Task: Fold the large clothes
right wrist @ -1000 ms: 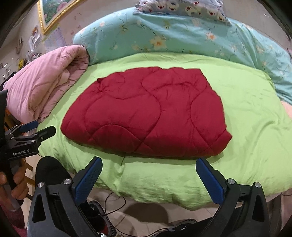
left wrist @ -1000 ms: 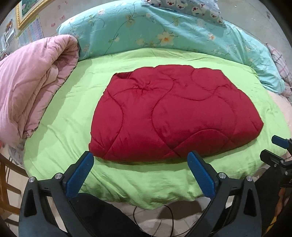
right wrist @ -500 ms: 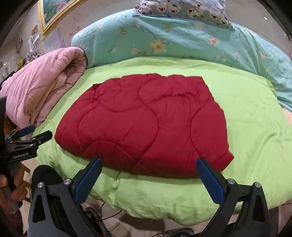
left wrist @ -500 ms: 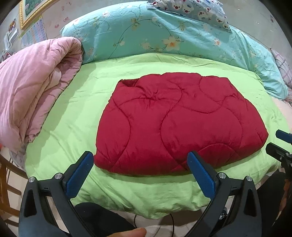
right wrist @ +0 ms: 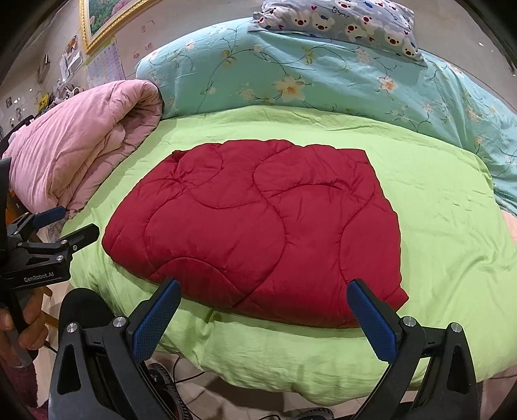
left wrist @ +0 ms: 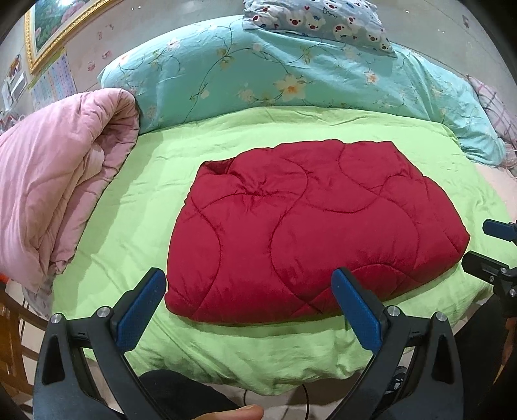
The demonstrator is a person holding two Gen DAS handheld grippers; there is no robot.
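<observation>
The folded red quilted blanket (left wrist: 310, 232) lay crosswise just ahead of both empty, wide-open tongs, left tongs (left wrist: 248, 310) and right tongs (right wrist: 265, 316) equally near.

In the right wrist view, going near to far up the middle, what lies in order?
Right gripper → green sheet → red quilt → green sheet again → floral duvet → bear pillow.
</observation>
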